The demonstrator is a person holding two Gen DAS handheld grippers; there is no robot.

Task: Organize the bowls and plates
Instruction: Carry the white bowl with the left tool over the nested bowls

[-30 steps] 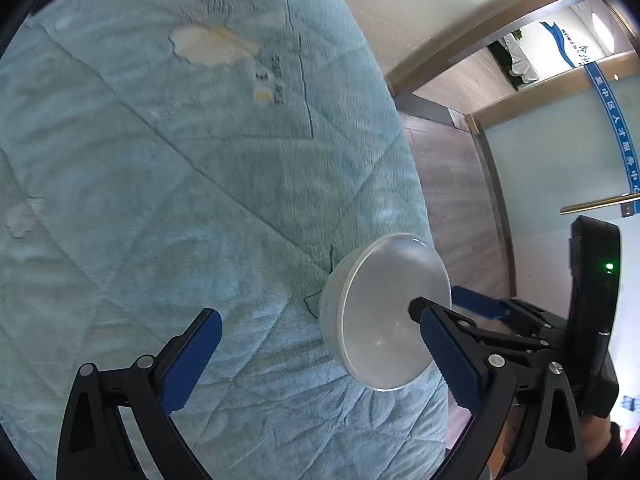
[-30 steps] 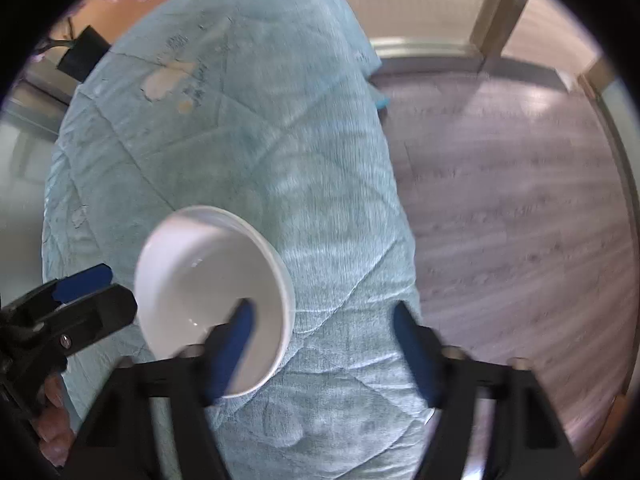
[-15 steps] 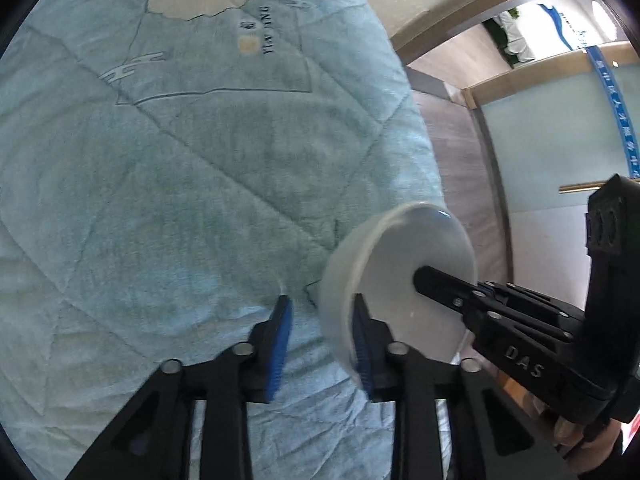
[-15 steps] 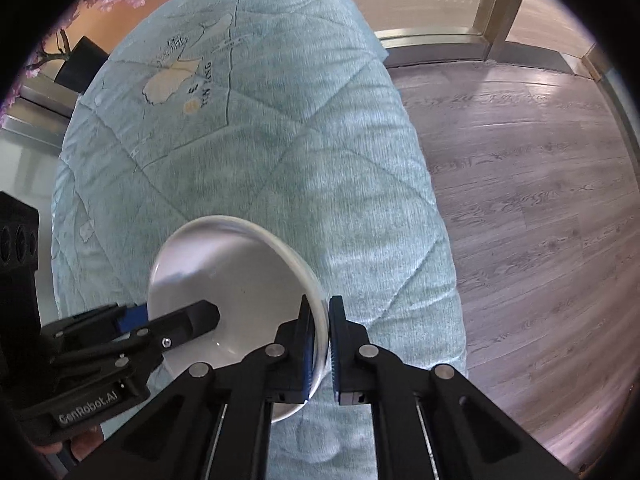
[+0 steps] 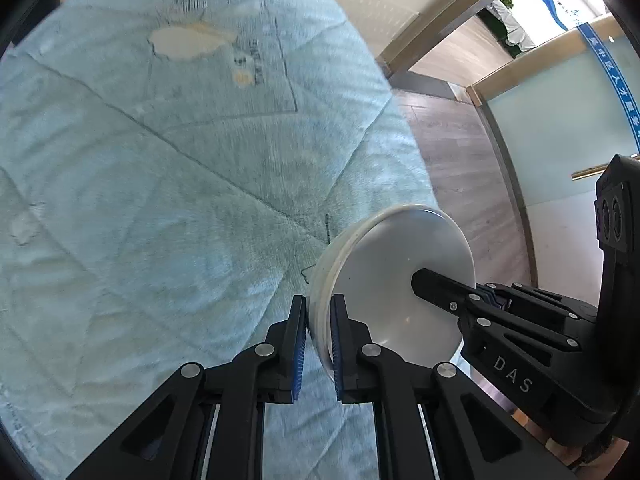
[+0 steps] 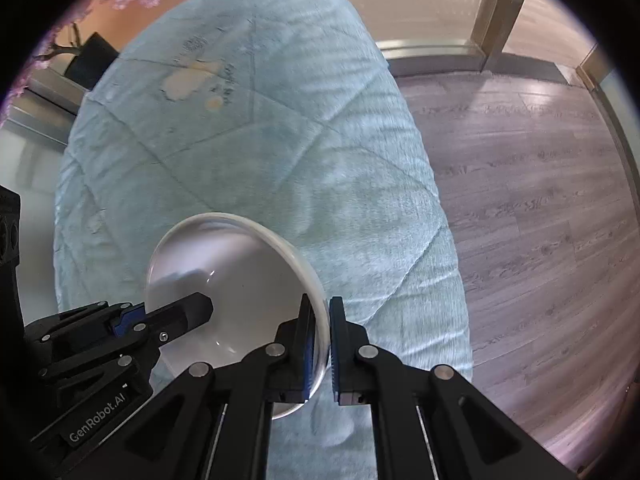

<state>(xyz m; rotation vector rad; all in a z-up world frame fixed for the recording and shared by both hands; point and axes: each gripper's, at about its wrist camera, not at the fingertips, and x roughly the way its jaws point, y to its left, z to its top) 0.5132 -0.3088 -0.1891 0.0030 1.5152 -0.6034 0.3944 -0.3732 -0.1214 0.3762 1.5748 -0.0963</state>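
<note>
Two hand-held grippers clamp one white bowl at opposite rims

The left hand-held gripper [image 5: 318, 334], its jaws just closed narrow, pinches the bowl's [image 5: 394, 280] left rim; the right hand-held gripper [image 6: 319, 332] pinches the right rim, one finger inside and one outside. The bowl is at the near right edge of a table under a pale blue quilted cloth [image 5: 168, 184]. Wooden floor [image 6: 528, 200] lies to the right.
</note>
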